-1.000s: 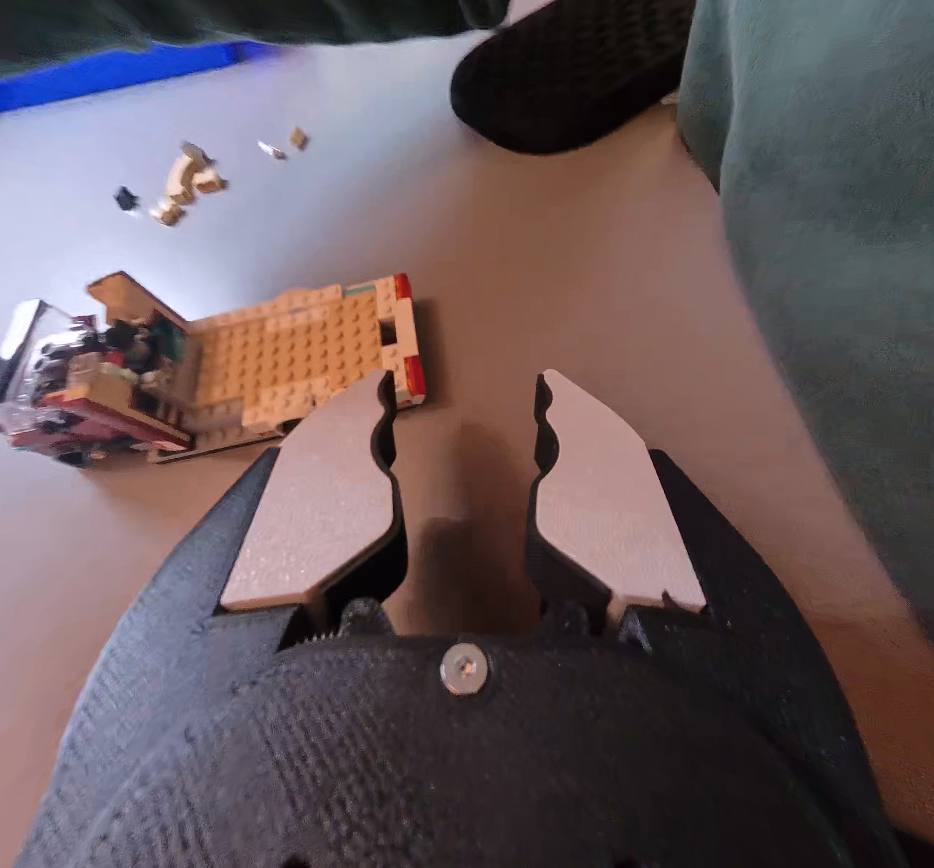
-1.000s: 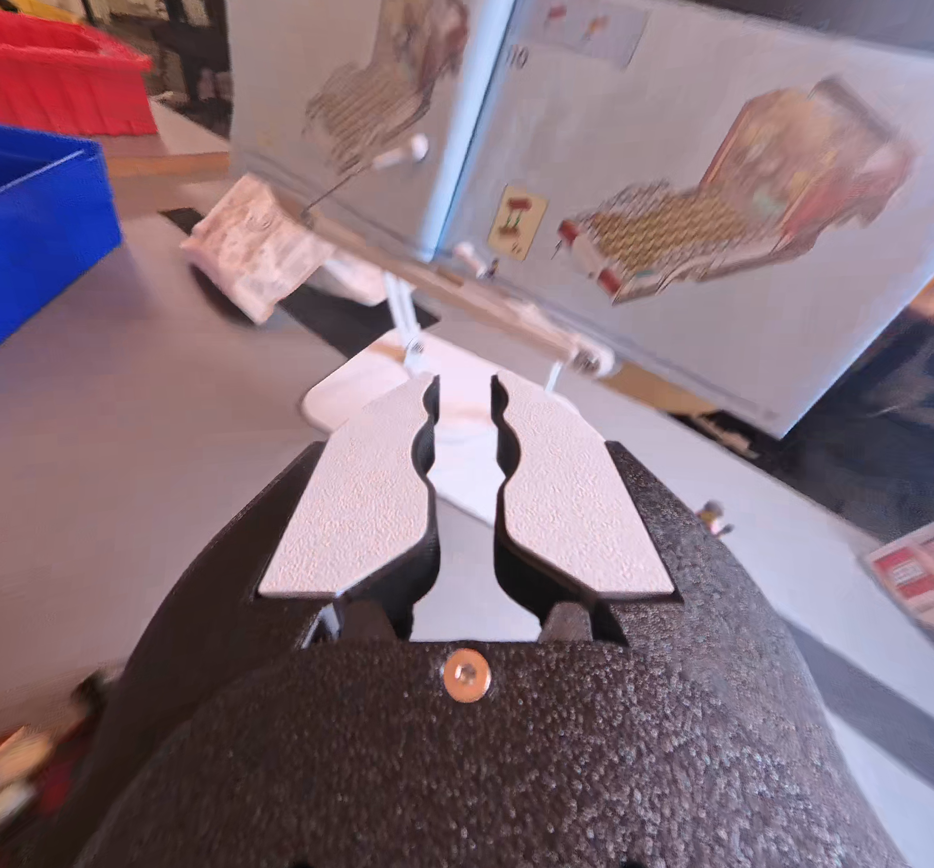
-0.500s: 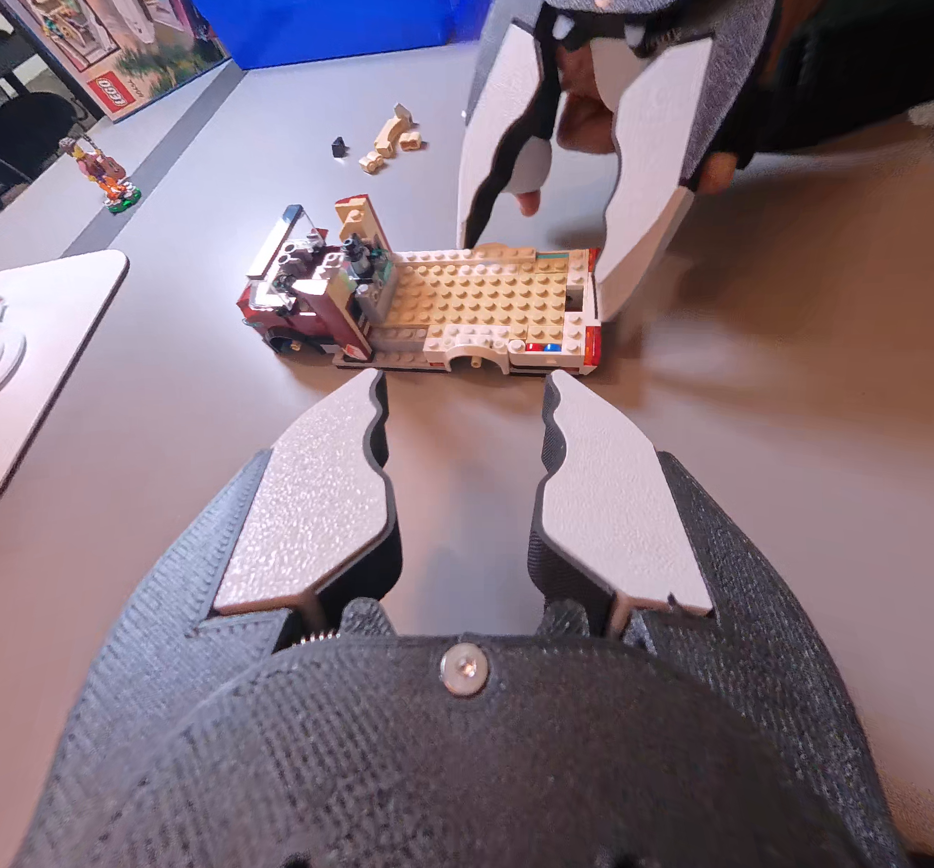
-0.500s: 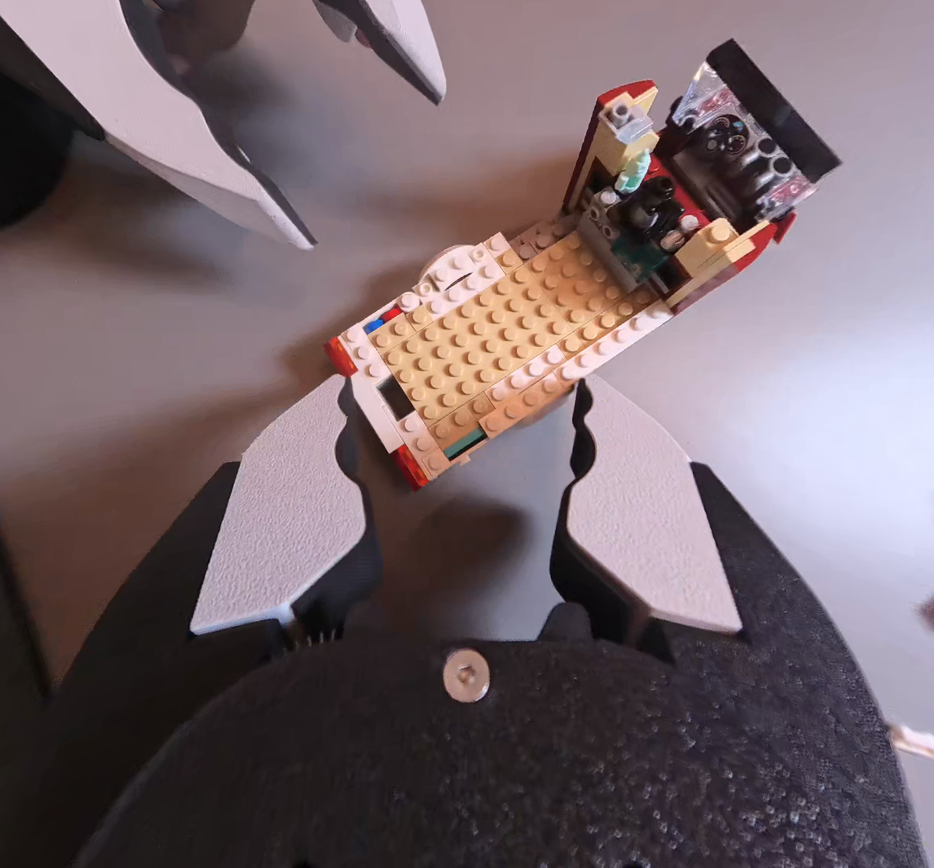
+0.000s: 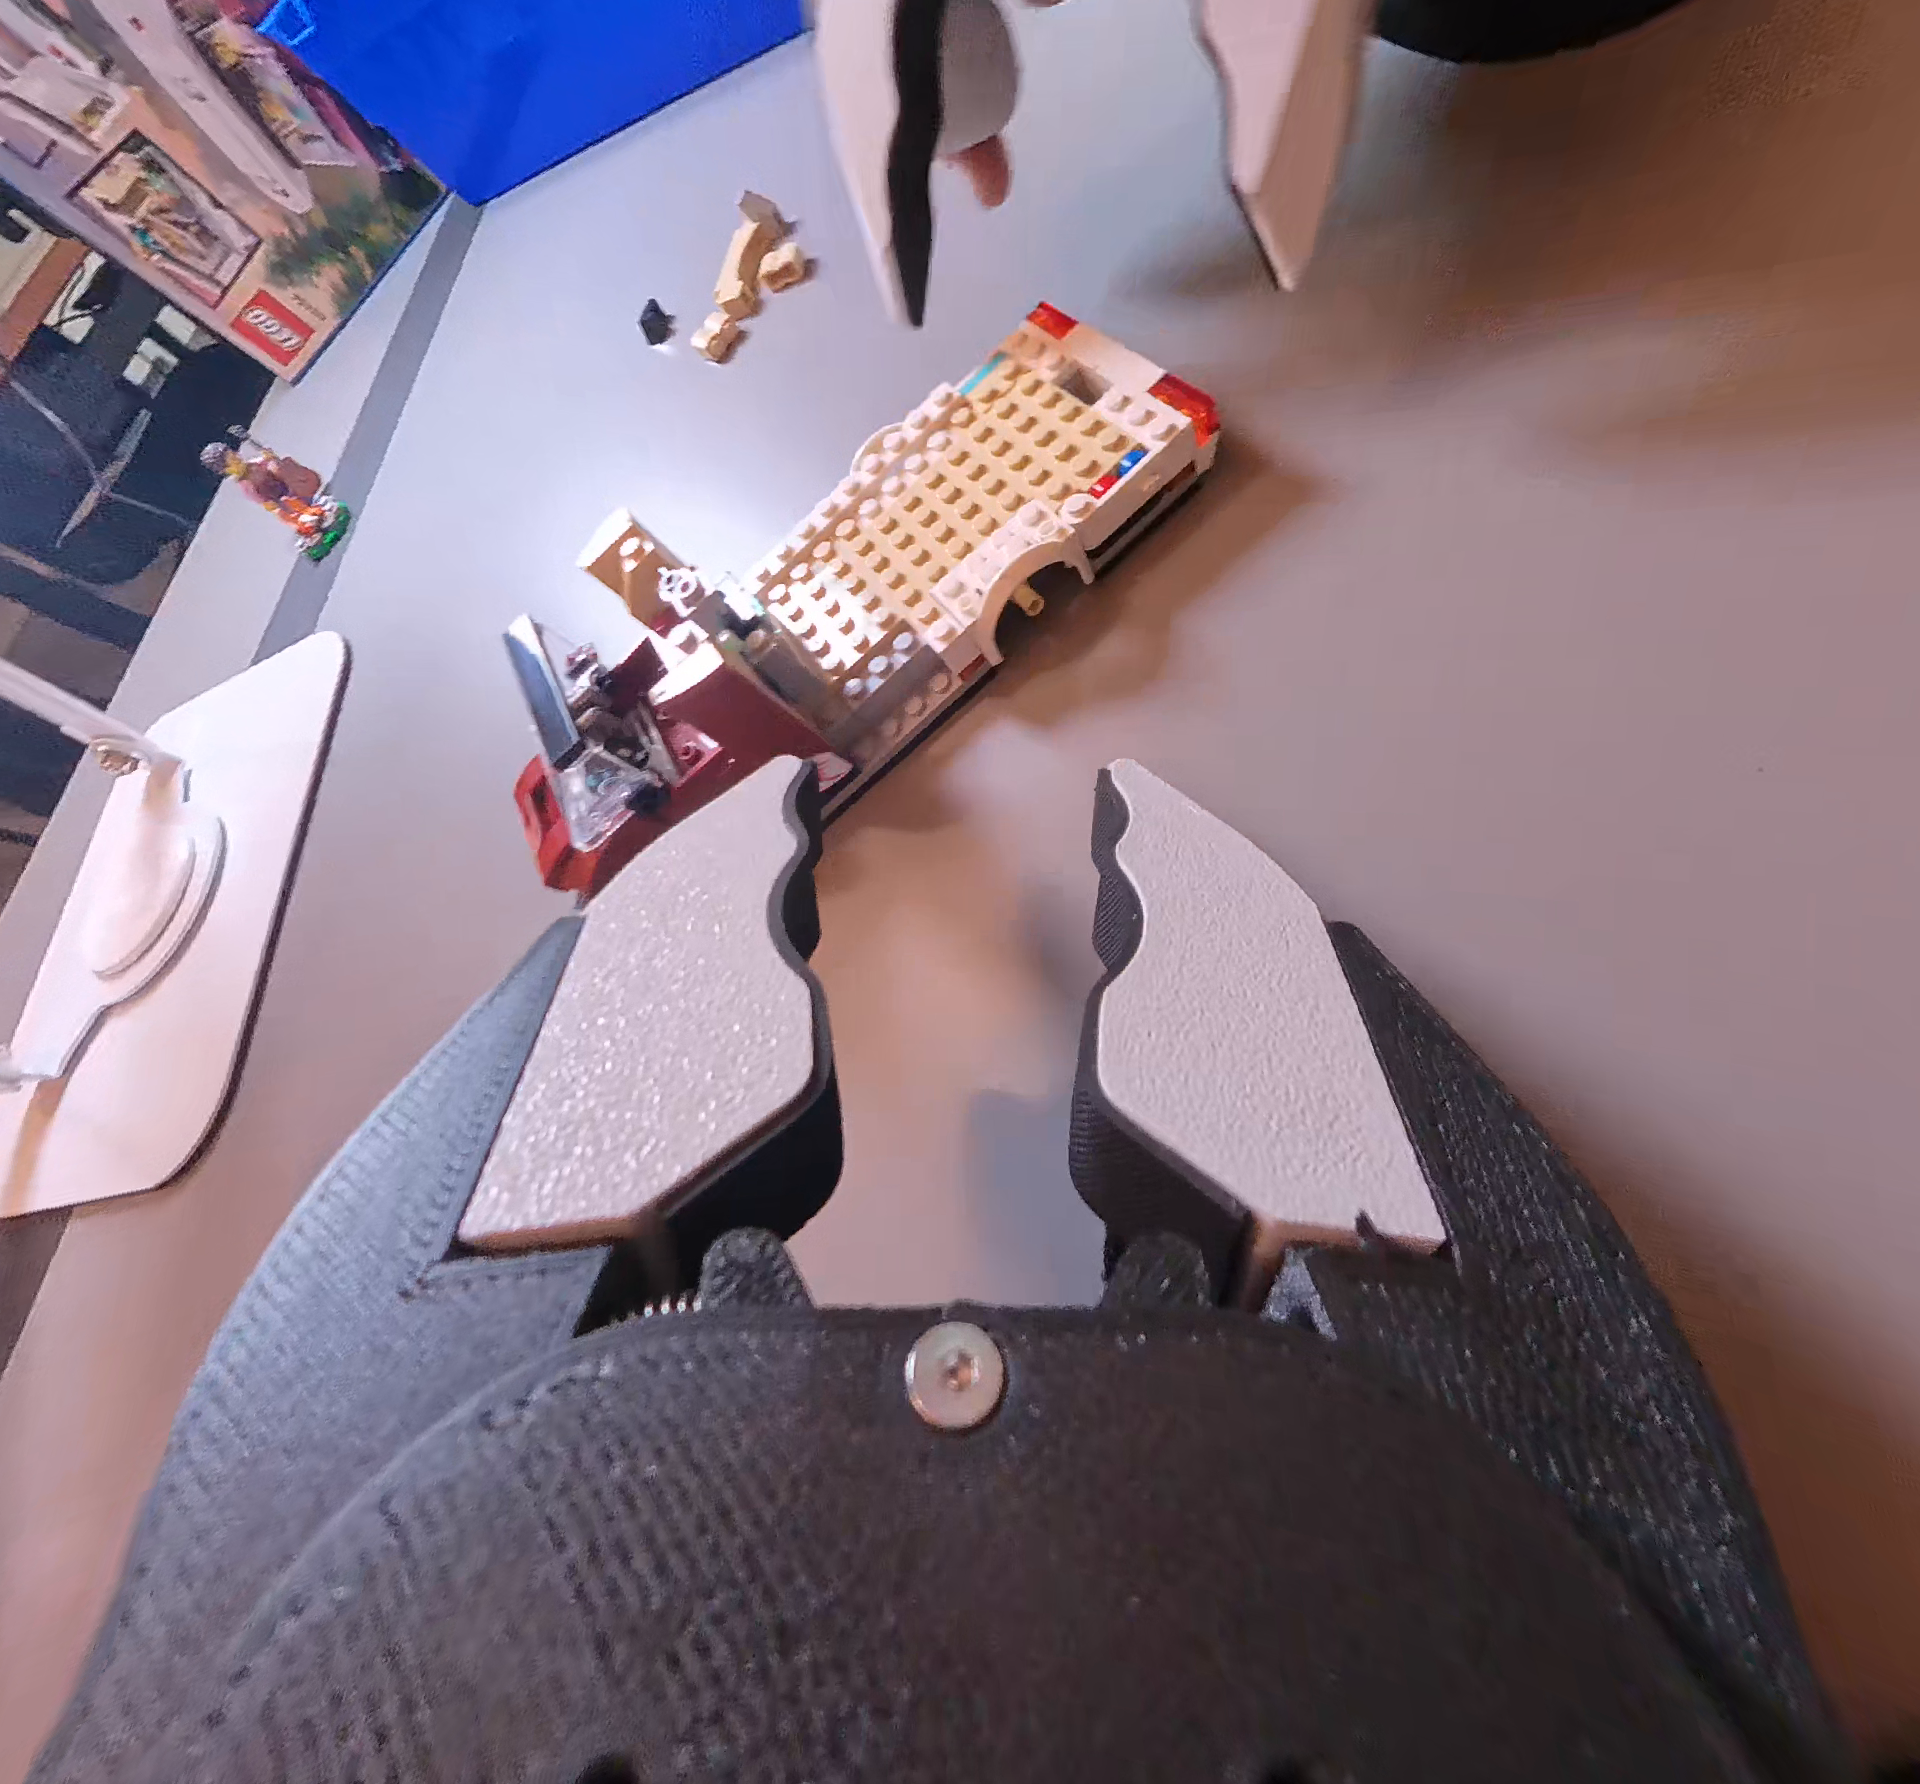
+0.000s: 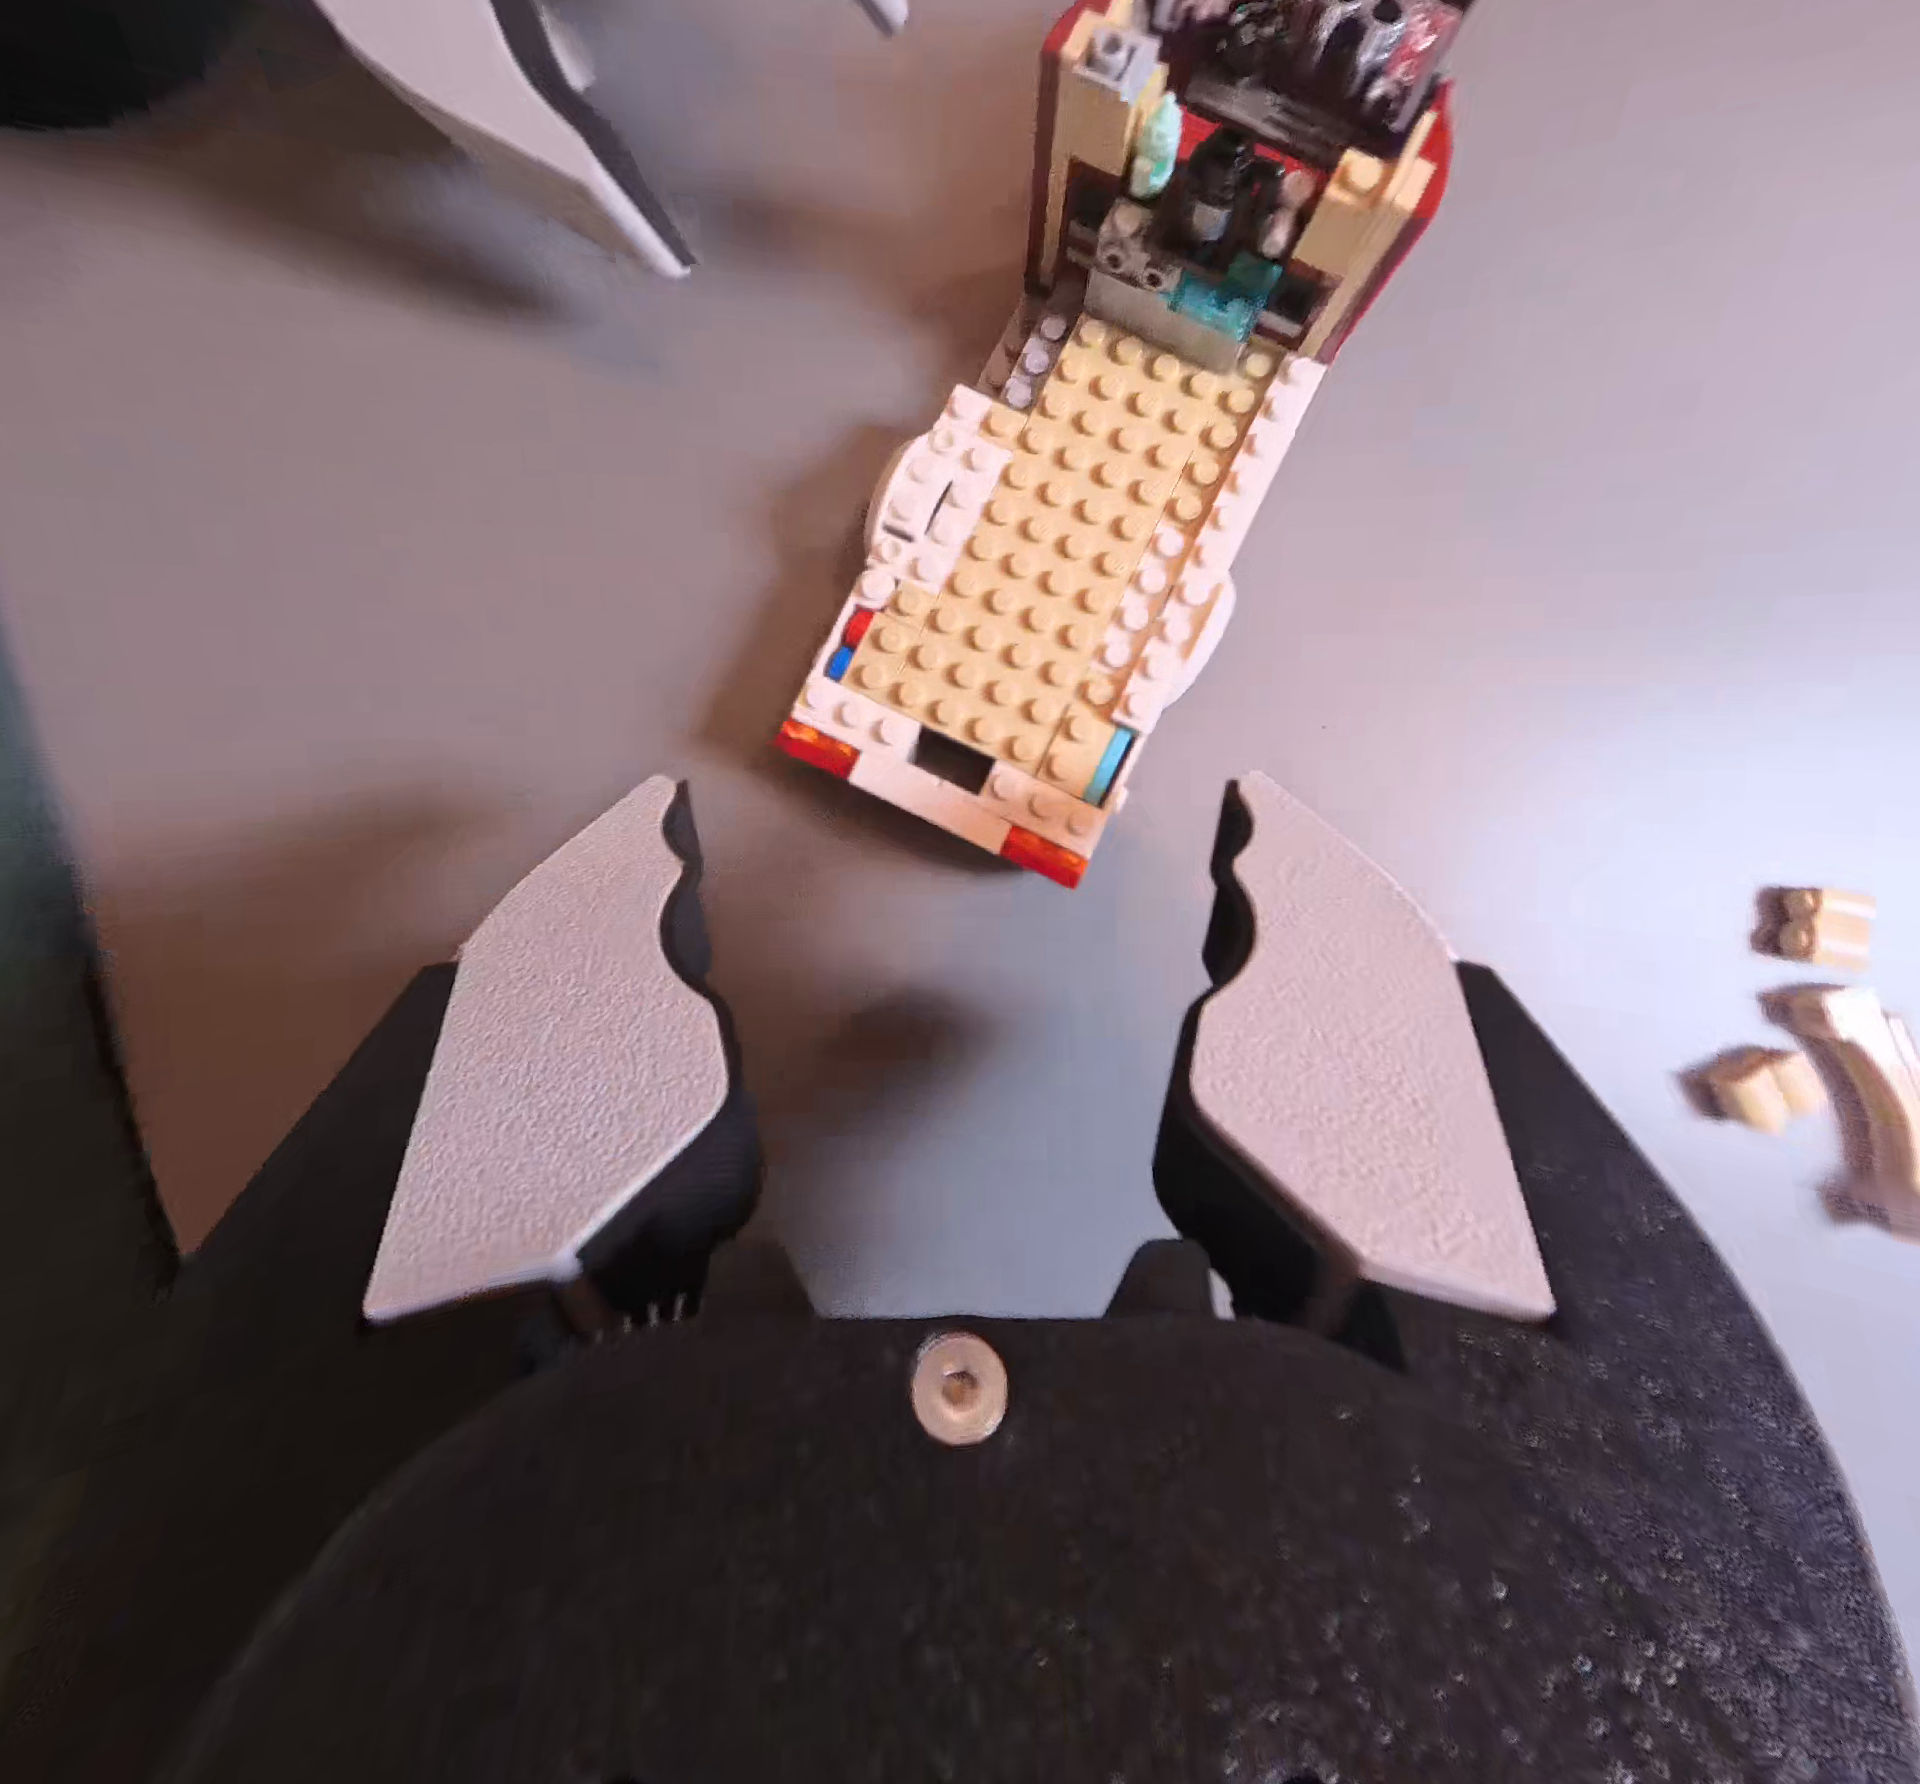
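A part-built toy brick vehicle lies on the grey table, with a tan studded bed, white edges, red tail lights and a dark red cab. My left gripper is open and empty, just short of the vehicle's side near the cab. My right gripper is open wide and empty, just behind the vehicle's rear end. The right gripper also shows in the left wrist view, hovering over the rear of the vehicle. The left gripper shows at the upper left of the right wrist view.
Several loose tan bricks and a small black piece lie beyond the vehicle; they also show at the right in the right wrist view. A blue bin, a toy box, a small figure and a white stand base sit to the left. One gripper's finger ends stand about 11 cm off the other's.
Both grippers have swung in toward the vehicle from elsewhere. The right gripper has opened wider and now sits square behind the rear end. The left gripper has narrowed slightly.
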A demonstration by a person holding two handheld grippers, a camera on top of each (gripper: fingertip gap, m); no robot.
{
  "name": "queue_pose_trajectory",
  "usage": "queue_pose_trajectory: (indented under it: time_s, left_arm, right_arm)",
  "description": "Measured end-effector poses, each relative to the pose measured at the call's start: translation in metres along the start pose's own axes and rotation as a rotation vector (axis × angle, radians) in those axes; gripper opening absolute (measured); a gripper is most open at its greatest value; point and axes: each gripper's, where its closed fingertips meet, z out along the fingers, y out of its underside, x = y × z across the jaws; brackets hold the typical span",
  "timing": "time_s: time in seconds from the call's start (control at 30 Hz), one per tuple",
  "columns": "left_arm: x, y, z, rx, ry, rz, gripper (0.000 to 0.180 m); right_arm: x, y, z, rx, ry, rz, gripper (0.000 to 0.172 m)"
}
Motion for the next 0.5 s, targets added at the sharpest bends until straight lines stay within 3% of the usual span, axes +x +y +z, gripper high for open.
queue_pose_trajectory:
  time_s: [0.13, 0.17, 0.23, 0.33, 0.5]
  left_arm:
    - [-0.007, -0.002, 0.0, 0.02, -0.02, -0.011, 0.051]
    - [-0.006, -0.004, 0.002, 0.026, -0.022, -0.005, 0.052]
    - [-0.003, -0.006, 0.005, 0.016, -0.027, 0.017, 0.059]
    - [0.002, -0.015, 0.009, 0.007, -0.081, 0.11, 0.067]
    - [-0.012, -0.05, 0.025, -0.038, -0.327, 0.423, 0.072]
  right_arm:
    - [0.005, 0.007, 0.026, 0.022, 0.227, 0.182, 0.095]
    - [0.008, 0.006, 0.029, 0.045, 0.265, 0.201, 0.076]
    - [0.011, 0.003, 0.027, 0.049, 0.305, 0.188, 0.076]
    - [0.007, -0.004, 0.022, 0.07, 0.205, 0.269, 0.075]
    - [-0.009, -0.047, -0.004, 0.159, -0.048, 0.444, 0.076]
